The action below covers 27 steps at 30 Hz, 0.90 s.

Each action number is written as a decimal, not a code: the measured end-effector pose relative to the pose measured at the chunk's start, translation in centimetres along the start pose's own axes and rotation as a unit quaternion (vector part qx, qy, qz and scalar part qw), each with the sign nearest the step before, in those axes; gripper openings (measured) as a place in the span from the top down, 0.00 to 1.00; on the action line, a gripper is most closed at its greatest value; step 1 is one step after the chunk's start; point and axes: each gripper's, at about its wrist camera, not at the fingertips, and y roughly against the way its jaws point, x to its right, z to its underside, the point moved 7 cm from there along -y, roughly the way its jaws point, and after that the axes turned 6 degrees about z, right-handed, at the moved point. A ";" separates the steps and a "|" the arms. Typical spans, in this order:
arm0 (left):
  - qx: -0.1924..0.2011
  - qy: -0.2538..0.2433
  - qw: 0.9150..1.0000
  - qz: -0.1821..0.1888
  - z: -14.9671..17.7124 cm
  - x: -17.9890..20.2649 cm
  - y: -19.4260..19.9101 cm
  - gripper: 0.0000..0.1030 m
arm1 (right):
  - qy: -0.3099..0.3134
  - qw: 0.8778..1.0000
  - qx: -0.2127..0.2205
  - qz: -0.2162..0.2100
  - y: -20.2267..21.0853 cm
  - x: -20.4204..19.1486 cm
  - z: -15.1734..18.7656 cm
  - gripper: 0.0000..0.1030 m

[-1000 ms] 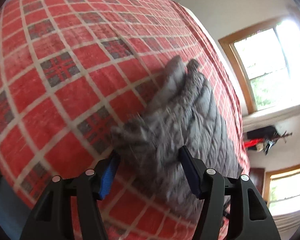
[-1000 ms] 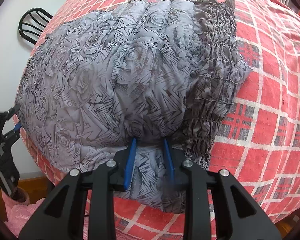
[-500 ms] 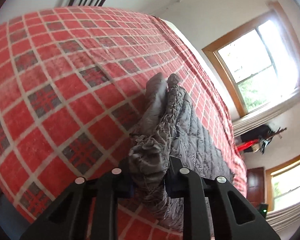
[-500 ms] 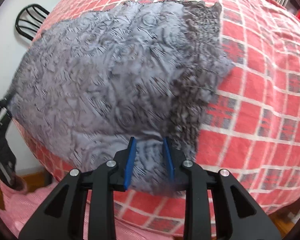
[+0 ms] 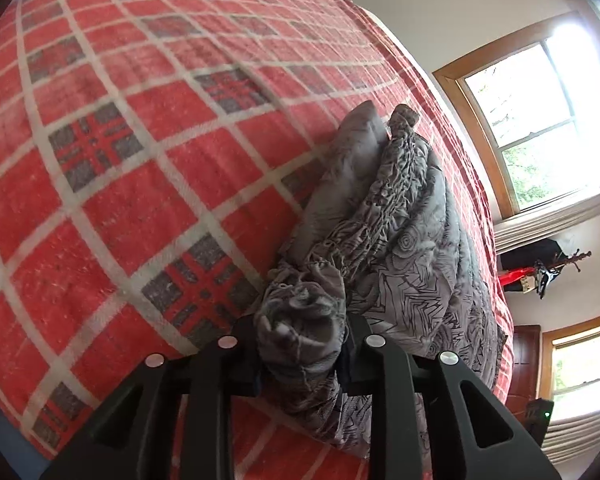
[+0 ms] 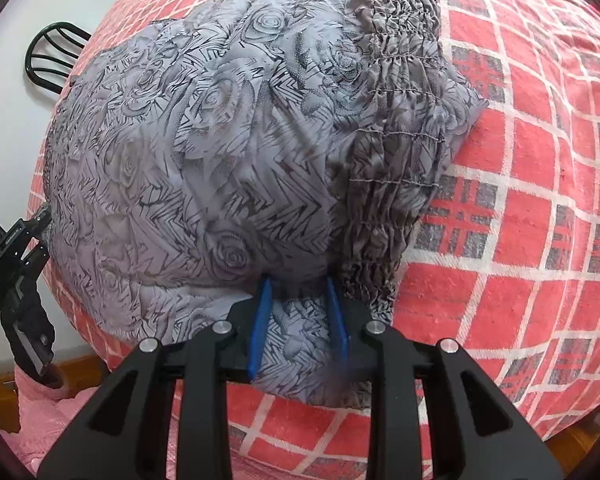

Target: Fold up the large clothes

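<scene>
A grey rose-print garment (image 6: 220, 152) with a gathered elastic band (image 6: 396, 120) lies spread on a red plaid bedspread (image 6: 520, 220). My right gripper (image 6: 298, 292) is shut on its near edge, and fabric hangs over the blue pads. In the left wrist view the garment (image 5: 400, 240) runs away as a long ridge. My left gripper (image 5: 300, 336) pinches a bunched wad of the gathered end. Its jaws are opening slightly with the wad still pressed between them. The left gripper (image 6: 16, 280) also shows at the left edge of the right wrist view, at the garment's far corner.
The bedspread (image 5: 140, 160) covers the whole bed. A black chair back (image 6: 52, 56) stands against the white wall beyond the bed. Pink cloth (image 6: 40, 420) lies low at the left. Windows (image 5: 540, 120) and a coat rack (image 5: 556, 268) are past the bed's far side.
My left gripper stood open astride the garment's end, then shut on a bunched wad of it. The right gripper kept its grip, and the cloth shifted a little beneath it.
</scene>
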 end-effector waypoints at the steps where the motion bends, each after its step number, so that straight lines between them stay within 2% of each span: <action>1: -0.001 0.003 1.000 0.002 0.0 0.0 0.0 0.74 | -0.001 1.000 0.002 -0.001 -0.1 -0.1 -0.1 0.74; 5: 0.000 0.021 1.000 0.011 -0.5 0.3 0.1 0.77 | -0.010 1.000 0.006 -0.014 0.1 -0.2 0.0 0.72; 7: 0.011 0.014 1.000 0.017 -0.7 1.0 1.2 0.79 | -0.018 1.000 0.008 -0.022 1.3 0.2 0.7 0.72; 9: 0.028 -0.012 0.999 0.028 -1.0 2.8 3.0 0.79 | -0.022 0.999 0.025 -0.026 3.5 0.9 1.1 0.71; 11: 0.043 -0.049 0.997 0.032 -1.1 5.4 4.6 0.80 | -0.021 0.997 0.064 -0.028 6.7 1.4 0.9 0.62; 14: 0.062 -0.121 0.990 0.042 -0.8 10.6 6.6 0.80 | -0.024 0.994 0.103 -0.019 10.5 2.6 1.0 0.59; 16: 0.068 -0.176 0.981 0.052 0.0 14.8 7.7 0.80 | -0.033 0.992 0.118 -0.018 12.4 3.7 1.1 0.59; 20: 0.060 -0.282 0.955 0.073 2.6 23.0 8.0 0.80 | -0.043 0.987 0.151 -0.021 15.6 5.3 1.9 0.59; 21: 0.053 -0.297 0.950 0.079 3.3 24.2 8.0 0.80 | -0.044 0.987 0.156 -0.021 16.2 5.1 2.3 0.59; 22: 0.042 -0.322 0.942 0.086 4.6 26.2 7.5 0.80 | -0.044 0.985 0.164 -0.022 16.9 5.1 2.5 0.58; 27: 0.007 -0.403 0.911 0.089 9.5 31.4 4.9 0.80 | -0.052 0.982 0.181 -0.024 17.9 5.6 3.0 0.58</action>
